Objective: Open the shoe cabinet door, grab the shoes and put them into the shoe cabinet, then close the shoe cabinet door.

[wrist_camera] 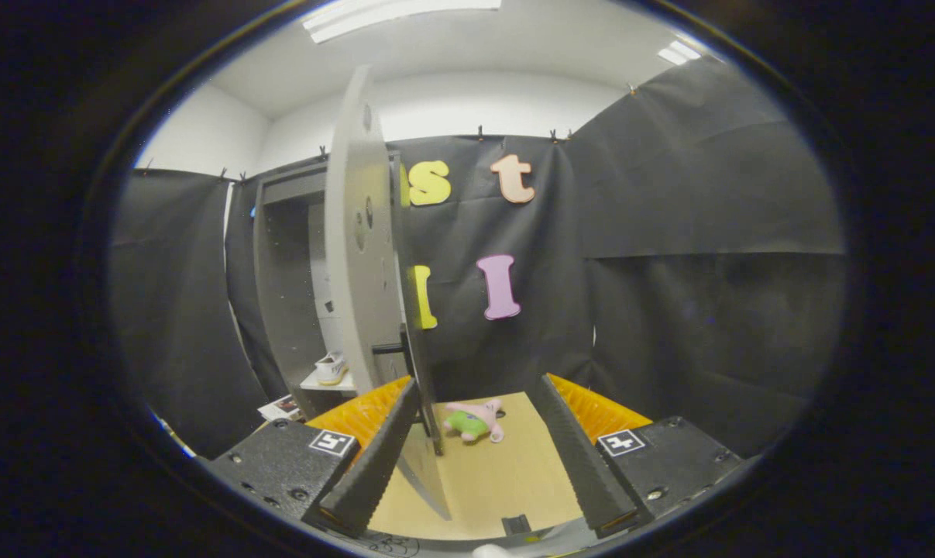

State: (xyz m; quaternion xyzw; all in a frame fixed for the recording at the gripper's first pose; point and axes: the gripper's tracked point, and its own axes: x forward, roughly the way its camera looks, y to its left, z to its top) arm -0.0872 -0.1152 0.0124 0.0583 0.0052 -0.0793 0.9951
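Note:
The grey shoe cabinet (pixel 281 271) stands ahead to the left with its door (pixel 362 256) swung wide, seen almost edge-on. Inside, a white shoe (pixel 331 368) with a tan sole rests on a pale shelf (pixel 316 383). My gripper (pixel 479 386) is open, its fingers spread wide. The door's lower edge reaches down between the fingers, close against the inner side of the left finger (pixel 382 449). The right finger (pixel 579 449) is well apart from the door. I cannot tell whether the left finger touches the door.
A pink and green plush toy (pixel 475 420) lies on the wooden surface (pixel 506 473) just beyond the fingers. Black cloth walls close in behind and to the right. A small printed item (pixel 281 406) lies at the cabinet's foot.

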